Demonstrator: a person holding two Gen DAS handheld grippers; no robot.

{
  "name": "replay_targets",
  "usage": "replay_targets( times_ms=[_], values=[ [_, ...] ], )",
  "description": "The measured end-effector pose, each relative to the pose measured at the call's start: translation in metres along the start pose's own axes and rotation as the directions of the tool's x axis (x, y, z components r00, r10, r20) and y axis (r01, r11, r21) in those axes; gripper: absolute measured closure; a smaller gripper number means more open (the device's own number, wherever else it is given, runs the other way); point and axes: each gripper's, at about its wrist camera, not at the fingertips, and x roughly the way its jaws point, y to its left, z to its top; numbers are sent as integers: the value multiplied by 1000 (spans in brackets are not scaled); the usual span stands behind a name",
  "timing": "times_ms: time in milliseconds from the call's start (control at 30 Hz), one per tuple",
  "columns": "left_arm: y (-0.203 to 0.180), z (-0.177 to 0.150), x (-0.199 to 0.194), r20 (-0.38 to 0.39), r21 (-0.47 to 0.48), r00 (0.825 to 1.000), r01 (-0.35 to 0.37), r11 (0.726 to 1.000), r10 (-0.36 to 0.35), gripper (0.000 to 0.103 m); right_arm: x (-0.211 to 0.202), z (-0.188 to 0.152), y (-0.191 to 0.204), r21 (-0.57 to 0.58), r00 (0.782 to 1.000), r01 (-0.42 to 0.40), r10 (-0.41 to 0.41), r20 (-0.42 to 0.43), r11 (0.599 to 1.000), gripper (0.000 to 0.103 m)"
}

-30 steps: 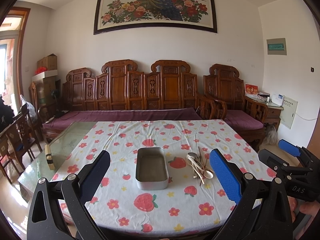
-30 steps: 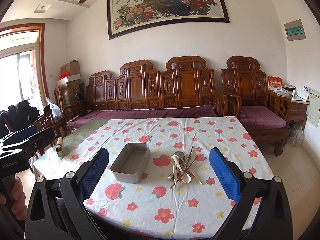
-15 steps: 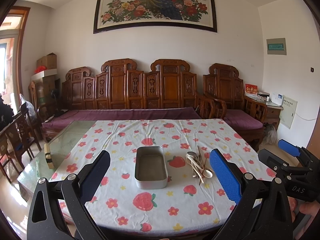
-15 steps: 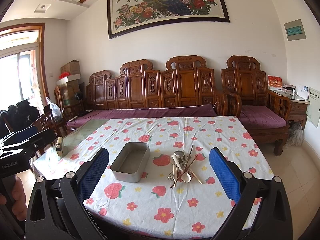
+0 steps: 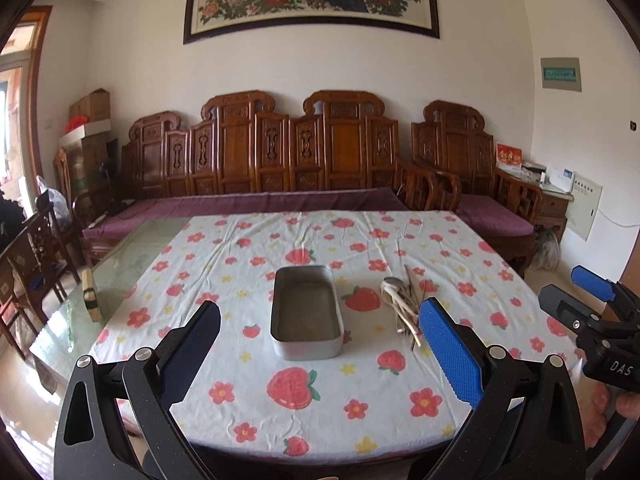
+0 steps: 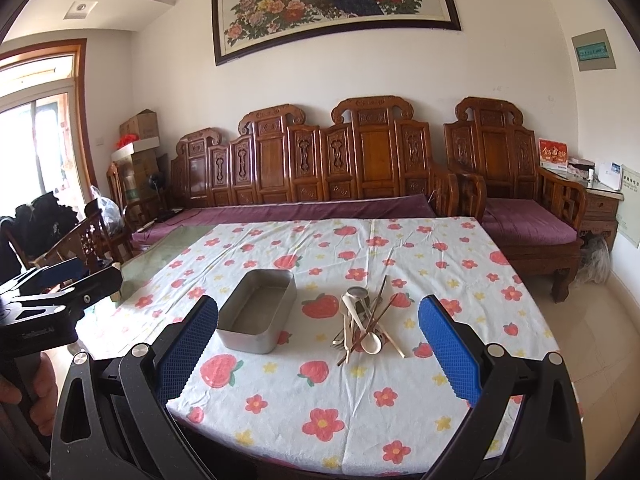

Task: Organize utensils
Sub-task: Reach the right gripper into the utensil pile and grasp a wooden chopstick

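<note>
Centrally: rectangular grey metal tin (image 6: pixel 256 312), empty. Just right of tin: heaped pale spoons and chopsticks (image 6: pixel 366 326). Left gripper (image 5: pixel 320 344), right gripper (image 6: pixel 318 334): jaws released, hovering short of tin.

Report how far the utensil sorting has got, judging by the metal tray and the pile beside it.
Nothing looks done yet: the rectangular metal tray is empty. Nothing is in hand: the left gripper and the right gripper are both open above the near edge of the flower-print tablecloth. All is left: the tangled pile of pale spoons, chopsticks and a fork lies to the right of the tray.
</note>
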Motion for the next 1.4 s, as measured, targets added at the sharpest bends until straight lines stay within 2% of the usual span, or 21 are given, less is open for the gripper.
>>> replay_targets(
  times_ms=[200, 500, 667, 867, 1100, 1233, 1400],
  values=[
    [1, -6, 29, -39, 9, 999, 3, 1000, -2, 6, 29, -5, -7, -27, 999, -12, 11, -39, 1000, 6],
    [-4, -13, 80, -98, 28, 995, 38, 999, -35, 6, 95, -10, -28, -63, 987, -42, 32, -156, 997, 25],
    [-18, -20, 109, -136, 40, 987, 90, 995, -84, 6, 145, -24, -49, -87, 964, -49, 24, -266, 995, 45],
    [-36, -32, 138, -189, 72, 975, 132, 989, -117, 6, 203, -48, -73, -66, 923, -81, 50, -381, 994, 57],
    [-46, -44, 157, -235, 85, 963, 153, 985, -129, 6, 247, -66, -76, -86, 891, -109, 59, -451, 990, 61],
    [-47, -50, 166, -260, 74, 955, 169, 983, -144, 6, 272, -77, -86, -72, 864, -86, 39, -501, 994, 61],
    [-53, -59, 179, -296, 77, 943, 181, 980, -151, 6, 290, -76, -91, -46, 864, -92, 57, -500, 995, 61]
  ],
)
